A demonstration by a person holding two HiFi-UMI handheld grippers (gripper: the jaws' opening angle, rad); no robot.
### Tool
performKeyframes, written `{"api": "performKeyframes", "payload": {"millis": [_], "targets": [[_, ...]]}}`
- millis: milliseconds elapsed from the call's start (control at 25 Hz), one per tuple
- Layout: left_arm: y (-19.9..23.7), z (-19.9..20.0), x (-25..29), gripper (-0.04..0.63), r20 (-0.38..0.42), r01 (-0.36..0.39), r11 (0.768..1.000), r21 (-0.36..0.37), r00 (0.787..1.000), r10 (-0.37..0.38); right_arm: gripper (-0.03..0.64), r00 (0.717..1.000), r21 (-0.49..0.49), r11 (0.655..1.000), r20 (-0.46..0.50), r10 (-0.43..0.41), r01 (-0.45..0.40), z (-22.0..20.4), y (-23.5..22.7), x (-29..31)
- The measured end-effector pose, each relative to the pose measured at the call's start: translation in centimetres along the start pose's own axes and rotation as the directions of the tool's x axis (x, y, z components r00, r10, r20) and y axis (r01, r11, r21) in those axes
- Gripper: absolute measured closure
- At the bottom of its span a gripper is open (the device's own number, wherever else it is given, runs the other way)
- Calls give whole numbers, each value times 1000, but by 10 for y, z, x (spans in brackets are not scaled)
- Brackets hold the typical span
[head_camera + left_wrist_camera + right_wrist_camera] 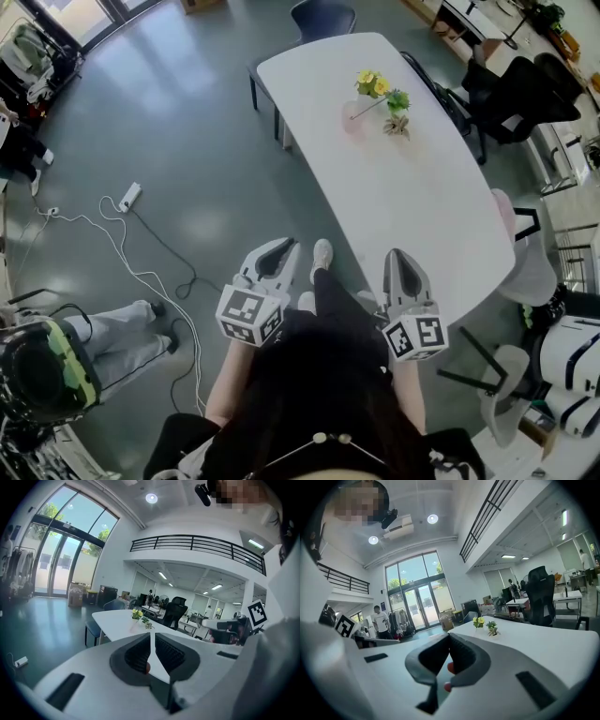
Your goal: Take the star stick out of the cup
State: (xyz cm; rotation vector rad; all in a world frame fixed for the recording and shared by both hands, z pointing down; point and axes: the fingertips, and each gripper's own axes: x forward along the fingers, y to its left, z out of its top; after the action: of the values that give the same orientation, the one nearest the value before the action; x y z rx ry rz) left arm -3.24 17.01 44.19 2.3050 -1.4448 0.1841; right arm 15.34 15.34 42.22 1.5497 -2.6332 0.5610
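Hanging clenched and empty at the person's waist, the left claw (280,247) and right claw (398,256) point along the white worktop (412,202), probably a ready stance before any reach. Well ahead of both, toward the far end, a pale pink cup (353,118) holds the leaning star stick (367,108), just beside yellow flowers (372,84) and a small green plant (397,101).
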Motion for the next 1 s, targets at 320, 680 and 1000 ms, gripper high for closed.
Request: {"api": "performKeyframes", "payload": {"millis": [320,680,1000], "targets": [[34,52,85,561,-18,5,1000,16,1000,-5,614,998,87,995,-33,60,-57,22,-55,104],[65,65,145,561,-95,-10,1000,-15,995,9,561,988,141,989,-137,69,-49,14,-135,237],[90,74,181,561,-146,55,998,-3,988,-55,527,978,163,987,-208,29,6,-3,-161,324]]}}
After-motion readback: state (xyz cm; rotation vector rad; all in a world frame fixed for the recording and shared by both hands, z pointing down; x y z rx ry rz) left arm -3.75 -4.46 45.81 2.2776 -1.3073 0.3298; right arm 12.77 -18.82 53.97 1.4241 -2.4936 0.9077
